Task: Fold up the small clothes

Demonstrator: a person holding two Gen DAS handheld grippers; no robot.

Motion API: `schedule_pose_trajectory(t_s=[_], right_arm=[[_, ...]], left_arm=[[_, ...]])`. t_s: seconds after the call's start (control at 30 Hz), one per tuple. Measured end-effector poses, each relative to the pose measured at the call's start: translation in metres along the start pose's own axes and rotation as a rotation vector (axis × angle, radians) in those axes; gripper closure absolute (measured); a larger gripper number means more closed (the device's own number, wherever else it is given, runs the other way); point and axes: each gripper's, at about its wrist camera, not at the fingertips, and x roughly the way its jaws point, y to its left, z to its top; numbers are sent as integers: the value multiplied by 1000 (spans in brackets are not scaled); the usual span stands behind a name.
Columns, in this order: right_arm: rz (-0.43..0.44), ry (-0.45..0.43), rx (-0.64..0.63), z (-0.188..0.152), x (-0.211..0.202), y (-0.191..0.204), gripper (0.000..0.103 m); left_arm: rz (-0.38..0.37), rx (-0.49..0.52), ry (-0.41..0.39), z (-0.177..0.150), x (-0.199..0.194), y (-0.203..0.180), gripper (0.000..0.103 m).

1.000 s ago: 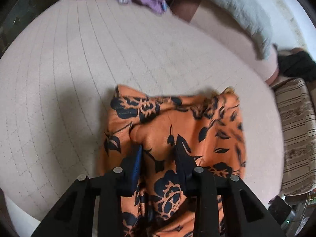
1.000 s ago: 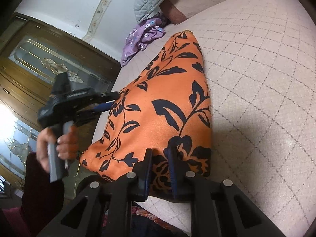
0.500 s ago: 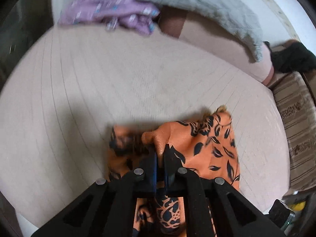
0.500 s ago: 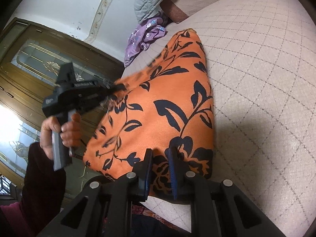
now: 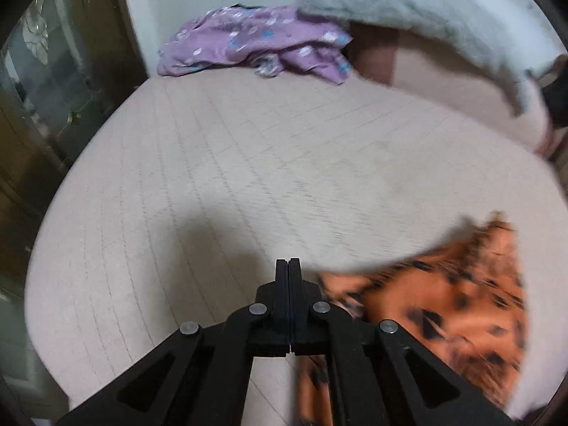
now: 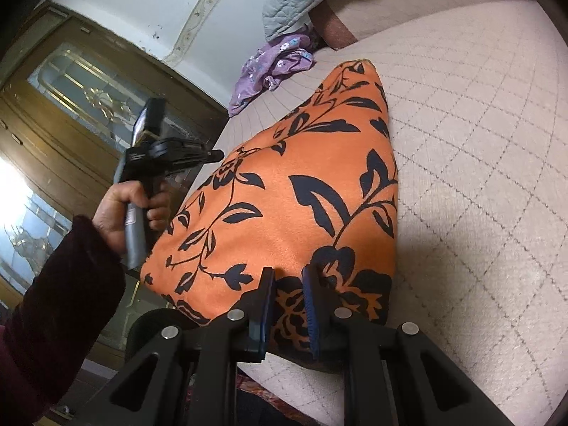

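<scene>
The orange garment [image 6: 284, 206] with its black flower-and-leaf print lies spread on the pale quilted bed cover [image 6: 479, 163], running from the near edge toward the far side of the bed. The right gripper [image 6: 288, 305] has its fingers drawn narrow on the near edge of this cloth, a fold of it pinched between the blue pads. The left gripper [image 5: 288, 269] has its two fingers pressed flat together with nothing between them (its jaws have just closed); in its own view it hangs over bare cover, with the orange cloth blurred at the lower right. From the right wrist view it shows at the left of the garment, held up by the person's hand [image 6: 131, 209] in a dark sleeve [image 6: 60, 294]. At the far end of the bed a crumpled purple garment [image 5: 255, 42] lies just beside a grey quilted blanket [image 5: 419, 10].
</scene>
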Motion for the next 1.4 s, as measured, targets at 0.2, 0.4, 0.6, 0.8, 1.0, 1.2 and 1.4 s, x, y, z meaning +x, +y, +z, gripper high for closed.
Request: schedule_pose_trajectory(t_s=[0.2,0.4,0.6,0.8,1.0,1.2,1.4], right_arm=[[5,-5,14,2,0,-1,82],[-4,-10,15,1,0,1,82],[-1,-9,18,0,1,-1,82],[3,0,21,30,-10,12,81],[9,-108,94,83,1,0,81],[34,3,284,74,54,-47,85],[2,-16,218,68,18,-30,81]], left_arm=[[-169,107,-96,-40,-76,-34,95],[-148,121,-68,-90,-70,-56,53],[-118,121,-60,-128,-23,-50,38],[-149,103,-54,-129,-24,-47,36],[-150,93,-51,-132,-23,-47,34],[-110,118,-1,-126,-25,-52,30],[-57,51,-40,-121,-69,-44,29]])
